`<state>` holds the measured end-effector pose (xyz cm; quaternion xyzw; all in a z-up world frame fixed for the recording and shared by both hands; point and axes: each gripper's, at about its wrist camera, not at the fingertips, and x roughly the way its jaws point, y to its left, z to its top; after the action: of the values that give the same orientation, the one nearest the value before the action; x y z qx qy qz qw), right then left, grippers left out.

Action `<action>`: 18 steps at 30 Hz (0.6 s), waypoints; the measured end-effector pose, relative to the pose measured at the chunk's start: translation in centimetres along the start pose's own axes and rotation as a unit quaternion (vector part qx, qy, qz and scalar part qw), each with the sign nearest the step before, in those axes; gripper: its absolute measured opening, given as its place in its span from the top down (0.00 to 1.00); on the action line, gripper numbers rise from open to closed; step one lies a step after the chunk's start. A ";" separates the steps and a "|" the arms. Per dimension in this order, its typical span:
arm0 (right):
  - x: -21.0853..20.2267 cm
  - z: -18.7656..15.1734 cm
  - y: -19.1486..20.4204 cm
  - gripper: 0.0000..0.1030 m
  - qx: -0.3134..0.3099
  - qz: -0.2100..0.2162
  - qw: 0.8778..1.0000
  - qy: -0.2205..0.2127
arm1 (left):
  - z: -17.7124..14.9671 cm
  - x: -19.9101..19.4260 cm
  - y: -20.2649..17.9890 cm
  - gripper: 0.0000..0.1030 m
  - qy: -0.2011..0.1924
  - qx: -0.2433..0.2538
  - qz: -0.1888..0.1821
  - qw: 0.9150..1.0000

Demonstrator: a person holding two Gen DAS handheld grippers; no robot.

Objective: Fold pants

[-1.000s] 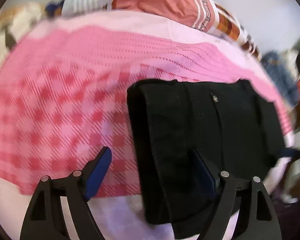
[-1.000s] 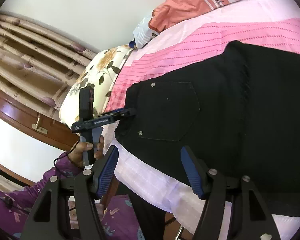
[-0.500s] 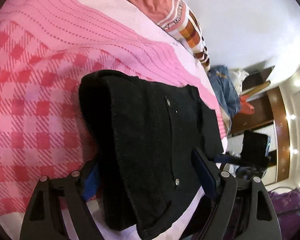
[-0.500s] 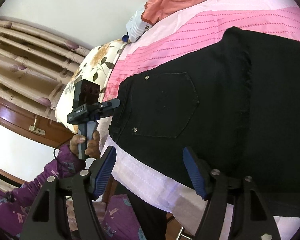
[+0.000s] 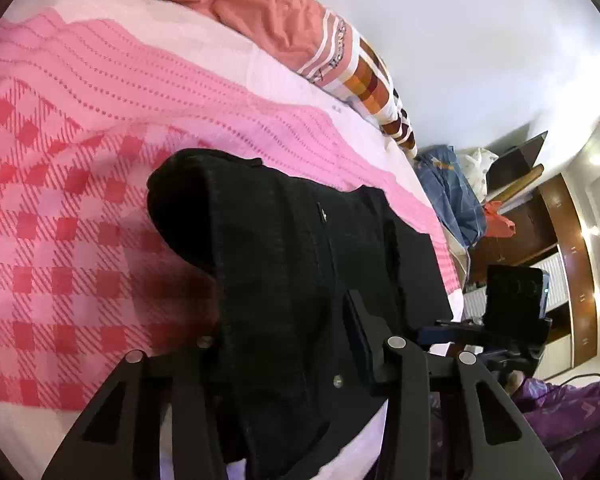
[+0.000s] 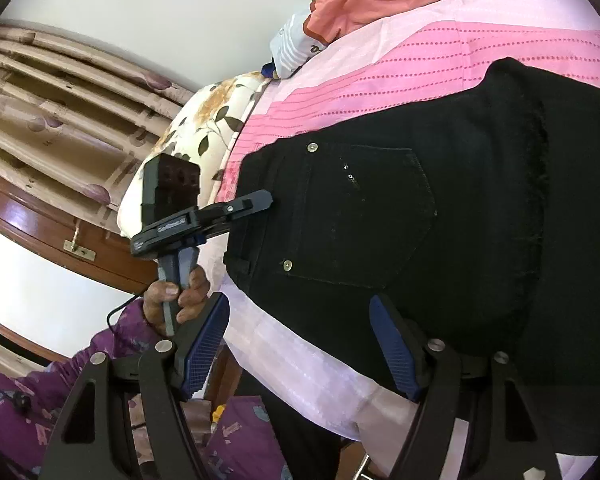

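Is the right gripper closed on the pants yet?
No, the right gripper stands open with bare bed sheet between its fingers, just short of the black pants.

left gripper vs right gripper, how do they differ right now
The left gripper has just been closing, its fingers pinching the edge of the folded black pants; the right gripper stands open with nothing between its blue fingers. The left one reaches over the pants on the pink bedspread; the right hovers at the bed's edge. Both are black-framed, hand-held tools.

left tongs – just closed | grip pants – folded edge
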<state>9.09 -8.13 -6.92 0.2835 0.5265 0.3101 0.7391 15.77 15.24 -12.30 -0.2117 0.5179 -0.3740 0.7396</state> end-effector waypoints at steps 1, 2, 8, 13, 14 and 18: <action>0.0 0.1 0.0 0.32 0.000 0.003 1.000 -0.001 | 0.0 -0.1 -0.5 0.61 -0.002 0.005 0.003 1.000; -0.1 0.2 0.0 0.32 -0.002 0.006 1.000 -0.003 | 0.0 -0.1 -1.1 0.62 -0.003 0.009 0.006 1.000; 0.2 1.4 1.0 0.32 -0.016 0.042 0.999 -0.013 | 0.1 -0.6 -4.4 0.71 -0.002 0.030 0.018 0.999; 1.5 1.9 1.7 0.32 -0.029 0.063 0.998 -0.005 | 0.0 -0.6 -5.1 0.72 -0.010 0.000 0.014 1.000; 2.1 2.1 2.0 0.32 -0.034 0.071 0.997 0.001 | -0.1 -0.6 -5.0 0.72 -0.012 -0.009 0.009 1.000; 3.2 2.4 3.0 0.32 -0.061 0.085 0.994 0.012 | -0.4 -0.8 -5.0 0.72 -0.023 -0.050 -0.010 0.998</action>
<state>11.70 -3.95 -5.90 0.2780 0.4896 0.4068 0.7194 13.55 12.79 -8.50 -0.2620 0.5168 -0.3501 0.7360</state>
